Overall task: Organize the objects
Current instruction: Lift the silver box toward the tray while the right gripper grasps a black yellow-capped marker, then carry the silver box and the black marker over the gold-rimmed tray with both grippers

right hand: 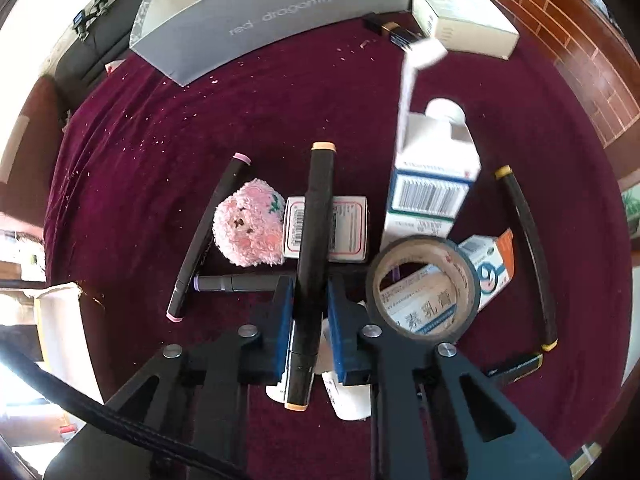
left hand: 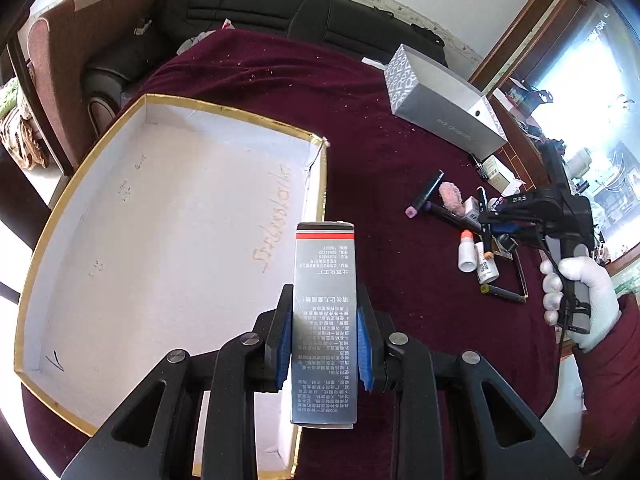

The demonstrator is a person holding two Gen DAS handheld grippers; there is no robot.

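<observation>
My left gripper (left hand: pixel 325 312) is shut on a tall silver carton (left hand: pixel 325 300) with a red stripe, held over the near right edge of a large white gold-rimmed box (left hand: pixel 236 110). My right gripper (right hand: pixel 309 300) is shut on a black marker (right hand: pixel 314 248) with orange caps, just above a pile of items on the maroon cloth (right hand: pixel 160 128). The right gripper also shows in the left wrist view (left hand: pixel 492 216), held by a white-gloved hand (left hand: pixel 580 296) over that pile.
Under the right gripper lie a pink plush toy (right hand: pixel 250 230), a black tape roll (right hand: pixel 424 284), several small medicine cartons (right hand: pixel 430 184), and other markers (right hand: pixel 204 236). A long grey box (right hand: pixel 256 20) lies beyond. A dark sofa (left hand: pixel 248 12) stands behind the table.
</observation>
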